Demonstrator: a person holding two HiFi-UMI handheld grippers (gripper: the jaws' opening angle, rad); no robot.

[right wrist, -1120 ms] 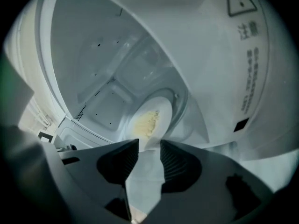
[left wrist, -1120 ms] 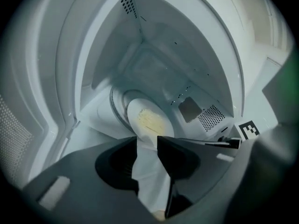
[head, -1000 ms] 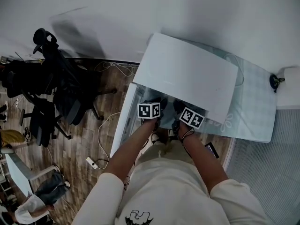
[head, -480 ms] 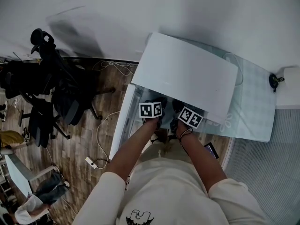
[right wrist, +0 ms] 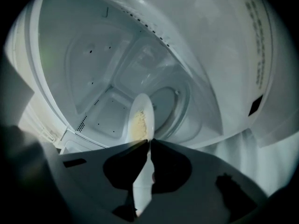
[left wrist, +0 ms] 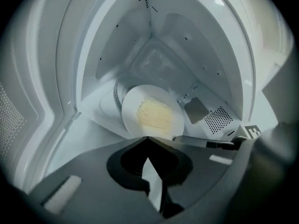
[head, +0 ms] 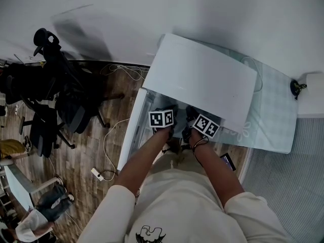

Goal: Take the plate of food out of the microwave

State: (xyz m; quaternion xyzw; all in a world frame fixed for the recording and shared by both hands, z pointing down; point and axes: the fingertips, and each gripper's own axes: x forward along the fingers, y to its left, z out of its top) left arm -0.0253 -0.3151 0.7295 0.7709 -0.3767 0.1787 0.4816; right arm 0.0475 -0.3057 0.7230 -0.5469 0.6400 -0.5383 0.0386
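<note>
While fingers of the left gripper (left wrist: pixel 147 138) clamp the plate (left wrist: pixel 152 113) rim and those of the right gripper (right wrist: pixel 148 141) close on it, lifting it out of the microwave (head: pixel 202 80) remains.

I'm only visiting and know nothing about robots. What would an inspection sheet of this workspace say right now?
Surface: table with a pale checked cover, carrying a white microwave, door open.
Job's things: plate with pale yellow food, inside the microwave.
Clutter: dark flat item beside the person's right arm, perhaps a phone.
Grippers: left gripper shut on the plate's rim; right gripper jaws closing, the rim between them.
Cables: white cables and power strip on the wooden floor.
Surroundings: black office chairs, white wall.
</note>
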